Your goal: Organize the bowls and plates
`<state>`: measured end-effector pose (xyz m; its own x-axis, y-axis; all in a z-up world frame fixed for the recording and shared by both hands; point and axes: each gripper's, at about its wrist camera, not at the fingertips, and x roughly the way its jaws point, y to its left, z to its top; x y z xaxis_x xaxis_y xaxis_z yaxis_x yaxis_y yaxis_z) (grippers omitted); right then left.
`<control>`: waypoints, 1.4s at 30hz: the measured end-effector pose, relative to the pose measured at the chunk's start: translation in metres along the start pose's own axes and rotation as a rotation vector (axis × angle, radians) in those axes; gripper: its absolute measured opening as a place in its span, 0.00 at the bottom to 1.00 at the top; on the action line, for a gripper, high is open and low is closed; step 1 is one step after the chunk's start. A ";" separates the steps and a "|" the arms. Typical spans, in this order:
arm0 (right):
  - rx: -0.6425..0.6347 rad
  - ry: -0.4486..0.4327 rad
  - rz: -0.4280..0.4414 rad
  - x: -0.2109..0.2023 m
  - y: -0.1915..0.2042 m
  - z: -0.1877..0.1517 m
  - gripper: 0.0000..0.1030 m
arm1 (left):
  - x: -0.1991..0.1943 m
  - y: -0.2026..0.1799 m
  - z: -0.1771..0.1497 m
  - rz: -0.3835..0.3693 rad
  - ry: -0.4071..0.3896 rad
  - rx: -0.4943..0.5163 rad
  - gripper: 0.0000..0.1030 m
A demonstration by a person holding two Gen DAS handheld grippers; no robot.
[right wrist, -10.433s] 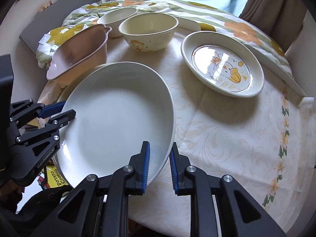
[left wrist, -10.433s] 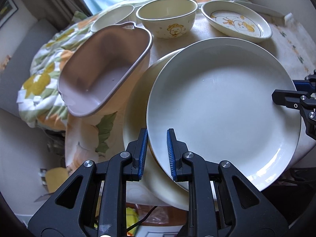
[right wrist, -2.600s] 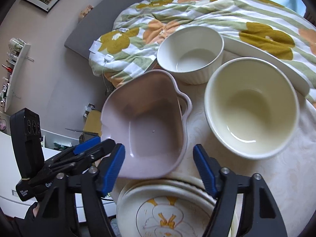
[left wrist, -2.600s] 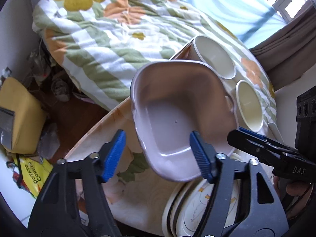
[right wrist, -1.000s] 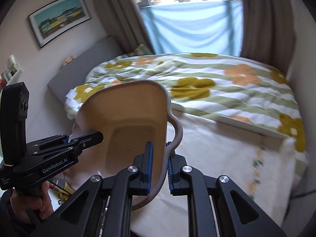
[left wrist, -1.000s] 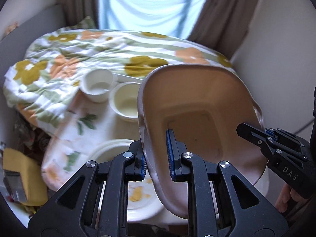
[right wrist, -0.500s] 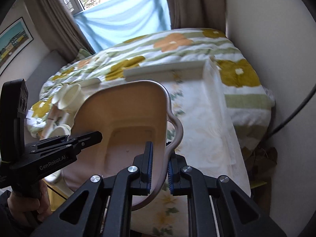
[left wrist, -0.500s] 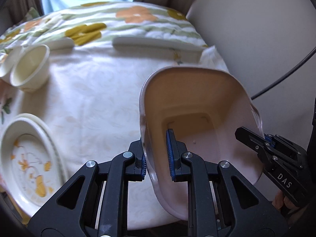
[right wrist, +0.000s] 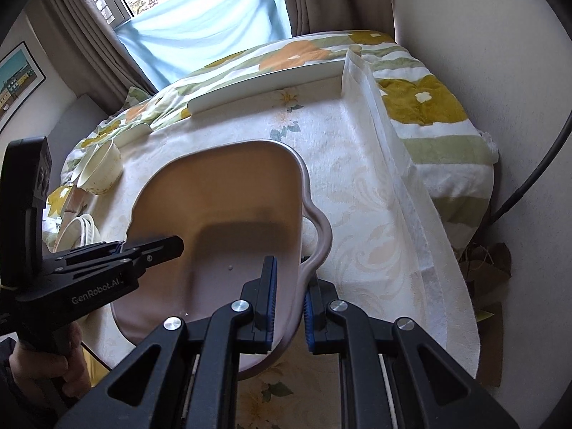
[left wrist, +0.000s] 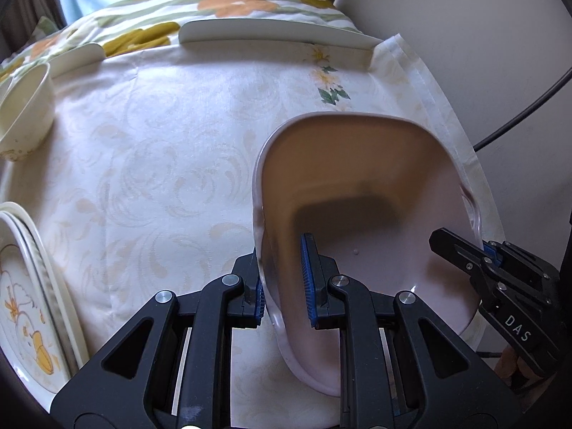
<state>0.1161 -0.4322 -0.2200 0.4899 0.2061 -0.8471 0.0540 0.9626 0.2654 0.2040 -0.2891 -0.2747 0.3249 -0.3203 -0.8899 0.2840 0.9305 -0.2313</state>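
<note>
Far left in the left wrist view: stack of plates (left wrist: 32, 307) with an orange cartoon print on the top one, cut off by the edge of the picture. Above it, cream bowl (left wrist: 26, 107), well apart from the stack, on the pale cloth-covered worktop (left wrist: 161, 164). Along the far edge of the worktop, white raised rim strips (left wrist: 271, 34), and beyond them a flowered bedspread (left wrist: 232, 3).

Middle: left gripper (left wrist: 284, 286) pinching the left wall of the pink dish (left wrist: 357, 193), one blue pad inside, the other outside. Dish tilted, open side toward the camera, at the right-hand part of the worktop near its corner; contact with the cloth not clear.

Right: right gripper (left wrist: 464, 246) reaching in from the lower right, clamped on the opposite rim of the dish beside the handle.

Right wrist view, left to right: a hand (right wrist: 46, 364) gripping the left gripper's black body, plates (right wrist: 77, 228) and bowl (right wrist: 102, 171) behind it, then the dish (right wrist: 228, 207), then the right gripper (right wrist: 289, 300) pressed onto the dish wall just below its looped handle (right wrist: 320, 236). Further right, cloth overhanging the worktop edge, bedspread (right wrist: 429, 107), bare wall.
</note>
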 end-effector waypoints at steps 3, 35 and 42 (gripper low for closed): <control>0.028 -0.009 0.019 0.001 -0.005 -0.001 0.12 | 0.000 -0.002 0.000 0.017 -0.001 0.010 0.15; -0.230 -0.138 0.204 -0.107 0.087 0.073 0.89 | -0.193 0.046 0.000 0.174 -0.252 -0.116 1.00; -0.363 -0.097 0.212 -0.072 0.165 0.109 0.89 | -0.212 0.137 0.011 0.201 -0.236 -0.297 1.00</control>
<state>0.1844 -0.3073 -0.0649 0.5375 0.4053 -0.7395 -0.3581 0.9037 0.2350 0.1835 -0.0959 -0.1131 0.5542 -0.1275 -0.8226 -0.0672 0.9781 -0.1969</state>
